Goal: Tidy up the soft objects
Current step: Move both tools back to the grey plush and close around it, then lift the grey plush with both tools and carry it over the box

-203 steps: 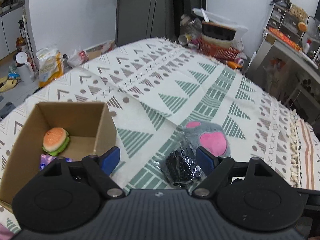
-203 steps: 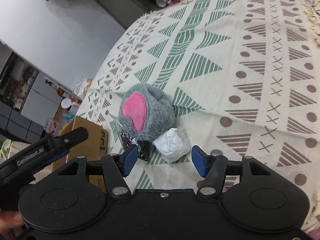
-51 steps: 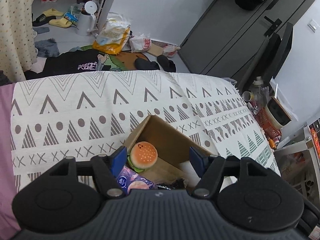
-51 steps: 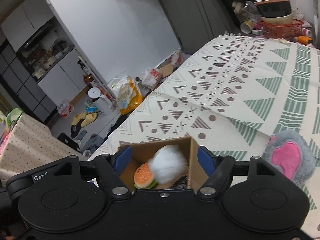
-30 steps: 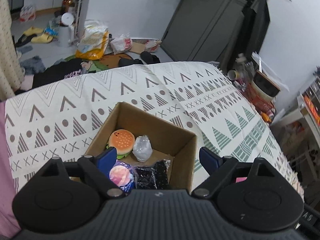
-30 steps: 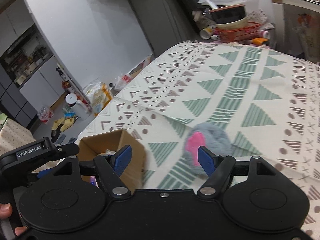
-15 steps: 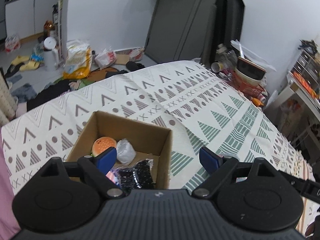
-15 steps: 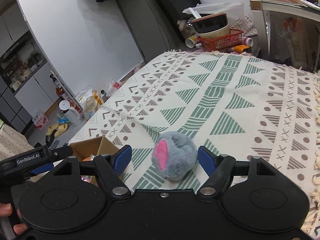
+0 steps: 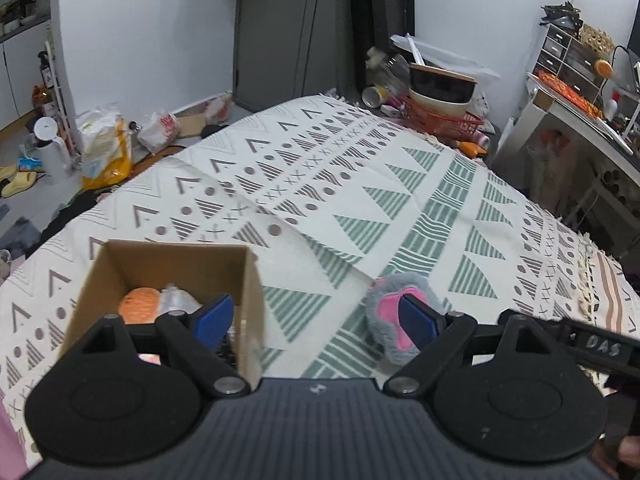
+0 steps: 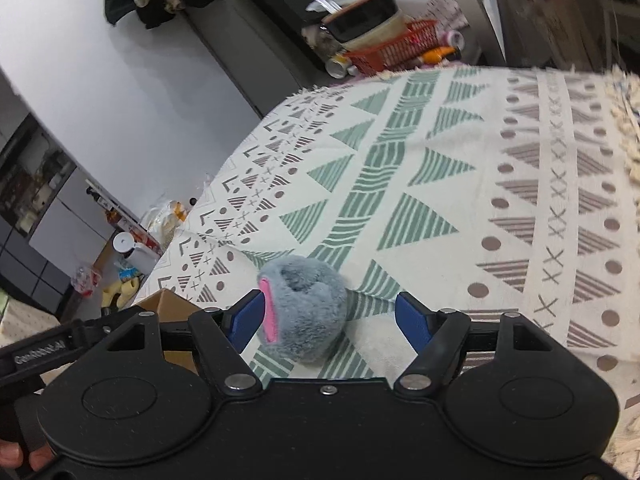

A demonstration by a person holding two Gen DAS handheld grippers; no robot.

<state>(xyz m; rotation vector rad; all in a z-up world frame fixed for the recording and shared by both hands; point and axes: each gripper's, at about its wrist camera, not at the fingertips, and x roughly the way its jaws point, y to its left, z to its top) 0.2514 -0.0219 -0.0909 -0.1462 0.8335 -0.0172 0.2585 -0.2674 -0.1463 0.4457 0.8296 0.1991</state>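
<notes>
A grey fluffy plush (image 10: 304,308) with a pink patch lies on the patterned cloth (image 10: 440,184). My right gripper (image 10: 330,320) is open just above it, the plush sitting between the blue fingertips nearer the left one. In the left wrist view the plush (image 9: 390,304) lies to the right of an open cardboard box (image 9: 252,288). The box holds a burger toy (image 9: 138,306), a clear wrapped item (image 9: 176,300) and dark items partly hidden. My left gripper (image 9: 316,320) hangs open and empty over the box's right wall and the cloth.
A red basket (image 9: 444,120) with stacked bowls stands beyond the far edge of the cloth. A desk with shelves (image 9: 576,92) is at the right. Bags (image 9: 104,148) and slippers lie on the floor at the left. The right gripper's arm (image 9: 592,348) shows at the lower right.
The left gripper swung right, off the box toward the plush. The right gripper came closer and lower over the plush, which now sits between its fingers.
</notes>
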